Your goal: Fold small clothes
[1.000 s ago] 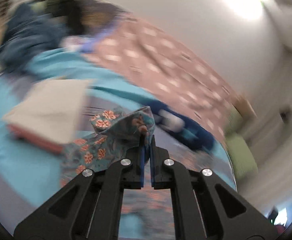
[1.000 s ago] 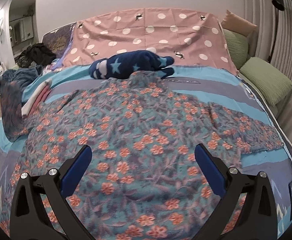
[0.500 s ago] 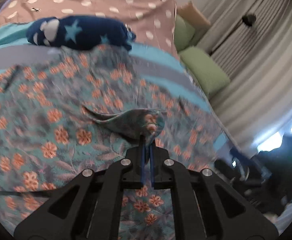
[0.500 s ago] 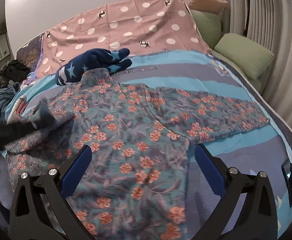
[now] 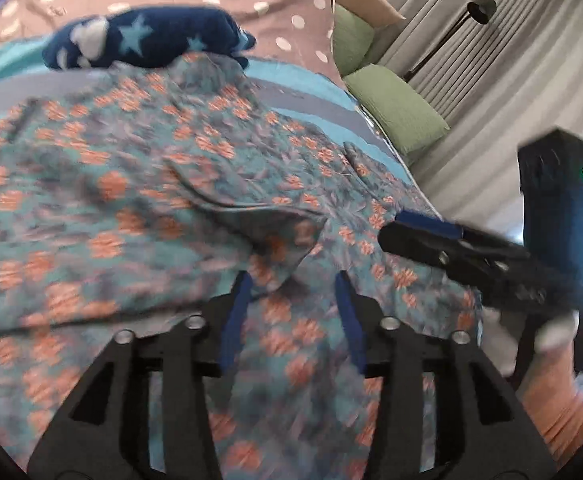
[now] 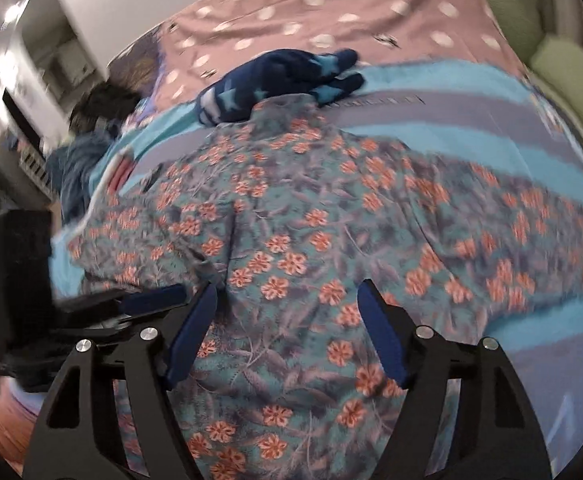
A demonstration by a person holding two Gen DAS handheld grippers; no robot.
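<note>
2 grippers are held low over the floral shirt, close together. The left gripper is parted, a raised fold of the shirt seen between its blue pads, nothing pinched. The right gripper is spread wider and is empty. The shirt is spread across the striped bedspread, its collar touching a navy star-patterned garment at the far side.

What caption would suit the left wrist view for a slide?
Open left gripper above a floral shirt spread on the bed, the right gripper alongside.
</note>
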